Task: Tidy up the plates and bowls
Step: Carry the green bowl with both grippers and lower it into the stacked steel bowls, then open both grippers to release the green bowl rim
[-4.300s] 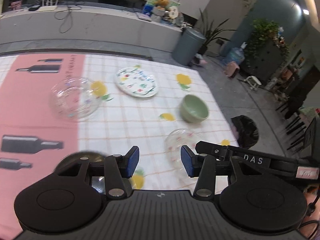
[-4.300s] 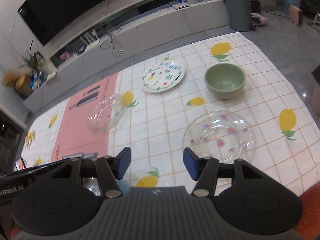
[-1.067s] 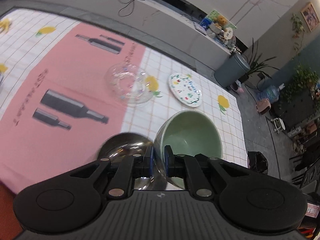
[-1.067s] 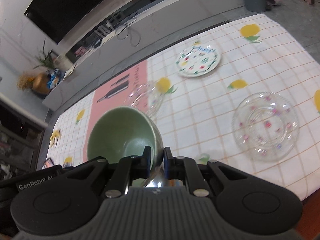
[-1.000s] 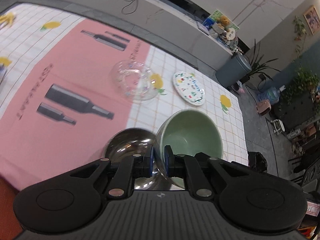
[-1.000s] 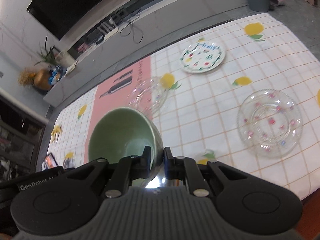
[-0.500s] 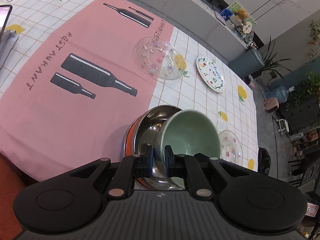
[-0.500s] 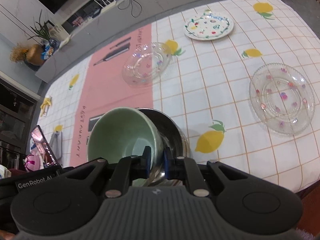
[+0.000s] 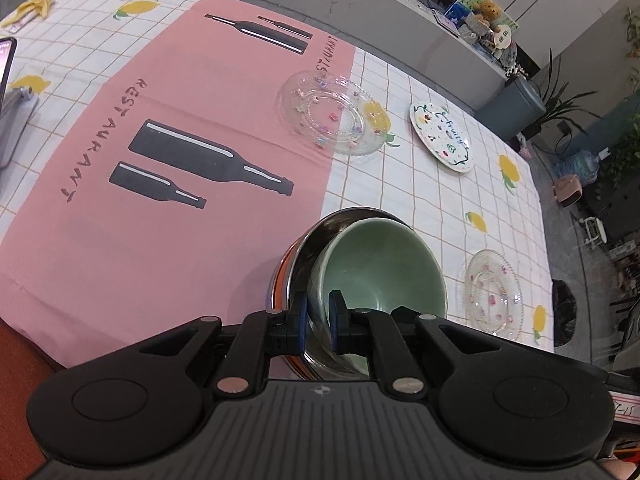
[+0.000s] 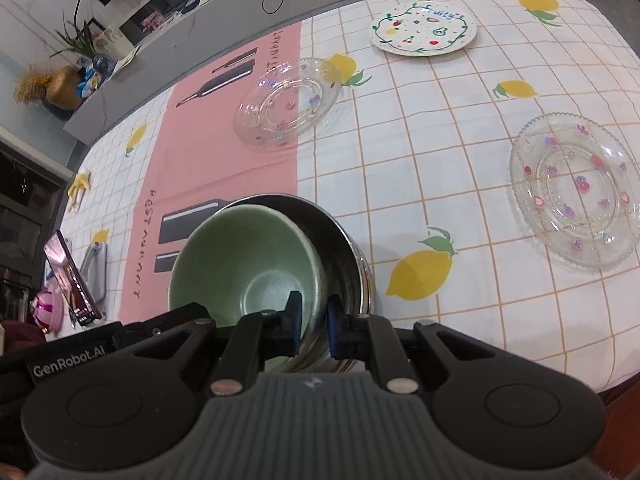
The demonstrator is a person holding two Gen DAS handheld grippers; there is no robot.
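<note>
Inside steel bowl [image 10: 344, 248], green bowl [image 10: 244, 256] tilted, mouth up; both grippers' jaws clamp its rim.

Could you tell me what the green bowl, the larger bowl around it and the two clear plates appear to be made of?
The green bowl looks like glazed ceramic: opaque, thick-rimmed, softly glossy. The larger bowl looks like polished stainless steel, given its mirror-like grey reflections and thin rim. The two clear plates look like pressed glass, see-through with beaded edges and small coloured motifs, though clear plastic cannot be ruled out.
</note>
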